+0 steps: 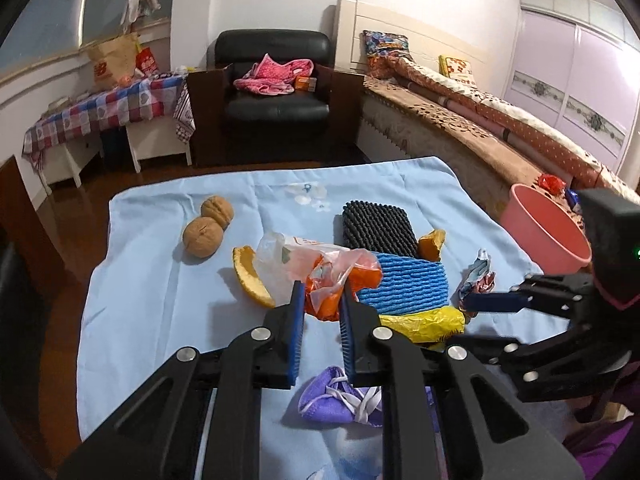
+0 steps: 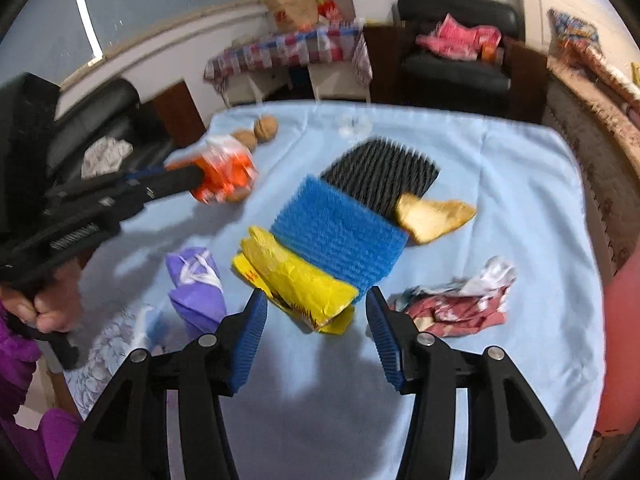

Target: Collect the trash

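Observation:
My left gripper [image 1: 322, 294] is shut on an orange and clear plastic bag [image 1: 332, 272]. In the right wrist view the left gripper [image 2: 198, 179] holds that bag [image 2: 226, 174] up off the light blue cloth [image 2: 500, 184]. My right gripper [image 2: 316, 296] stands open just above a crumpled yellow wrapper [image 2: 296, 280], whose near end lies between the fingers without touching the pads. In the left wrist view the right gripper [image 1: 474, 320] comes in from the right over the yellow wrapper [image 1: 424, 322]. A pink bin [image 1: 548, 232] stands off the cloth's right edge.
On the cloth lie a blue foam net [image 2: 340, 236], a black foam net [image 2: 384, 176], an orange peel [image 2: 432, 216], another peel [image 1: 250, 276], a crumpled printed wrapper [image 2: 460, 300], a purple pouch [image 2: 196, 292] and two walnuts [image 1: 204, 236]. A bed and an armchair stand behind.

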{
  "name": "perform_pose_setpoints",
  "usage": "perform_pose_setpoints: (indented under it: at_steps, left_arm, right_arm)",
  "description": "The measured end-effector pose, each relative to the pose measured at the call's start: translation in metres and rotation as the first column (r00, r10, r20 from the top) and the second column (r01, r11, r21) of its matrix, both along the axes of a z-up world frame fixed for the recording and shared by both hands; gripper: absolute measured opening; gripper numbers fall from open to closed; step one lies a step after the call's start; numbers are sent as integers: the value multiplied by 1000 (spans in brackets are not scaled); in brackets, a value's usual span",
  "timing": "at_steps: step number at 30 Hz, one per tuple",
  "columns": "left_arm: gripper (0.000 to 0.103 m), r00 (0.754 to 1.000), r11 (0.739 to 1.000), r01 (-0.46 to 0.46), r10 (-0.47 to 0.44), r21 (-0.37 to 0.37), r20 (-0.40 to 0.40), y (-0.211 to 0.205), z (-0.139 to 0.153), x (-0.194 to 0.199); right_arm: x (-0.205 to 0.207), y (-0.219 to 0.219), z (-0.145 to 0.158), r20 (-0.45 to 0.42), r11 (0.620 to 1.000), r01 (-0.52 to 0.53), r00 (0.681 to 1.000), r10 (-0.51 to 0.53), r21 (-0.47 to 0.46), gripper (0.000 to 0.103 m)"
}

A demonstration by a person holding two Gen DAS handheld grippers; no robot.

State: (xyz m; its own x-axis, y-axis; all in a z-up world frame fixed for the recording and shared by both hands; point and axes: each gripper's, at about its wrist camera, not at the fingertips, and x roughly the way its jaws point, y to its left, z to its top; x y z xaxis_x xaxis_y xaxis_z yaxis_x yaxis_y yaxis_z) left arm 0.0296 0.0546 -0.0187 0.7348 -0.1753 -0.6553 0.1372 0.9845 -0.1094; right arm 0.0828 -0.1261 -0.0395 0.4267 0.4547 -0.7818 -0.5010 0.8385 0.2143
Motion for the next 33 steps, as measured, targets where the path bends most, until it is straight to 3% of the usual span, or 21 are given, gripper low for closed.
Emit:
perform_pose_setpoints:
  at_steps: [2, 4, 9, 11, 25, 33]
  left_arm:
    - [16, 1000, 1000, -11, 11, -15, -11, 3, -1, 0]
    - [16, 1000, 999, -17, 17, -34, -19, 6, -2, -1]
    - [16, 999, 999, -31, 31, -44, -20, 7, 1, -2]
    - [16, 999, 998, -32, 31, -46, -18, 6, 4, -3]
    - [16, 1000, 999, -9, 9, -35, 16, -12, 21, -12]
    - [16, 1000, 999, 17, -16, -40, 14, -20, 22, -15]
  right_arm:
    - [5, 2, -4, -27, 1000, -3, 1000, 3, 1, 41]
    - [7, 3, -7, -41, 1000, -2, 999, 1, -9, 25]
    - [5, -1, -8, -49, 1000, 0, 999, 0, 12, 11]
    - [0, -3, -4, -43, 1000, -3, 999, 4, 27, 0]
    - [-39, -26, 37, 69, 994, 0, 998, -7, 107, 0]
    - [-53, -46, 48, 46, 992, 26, 998, -32, 125, 2]
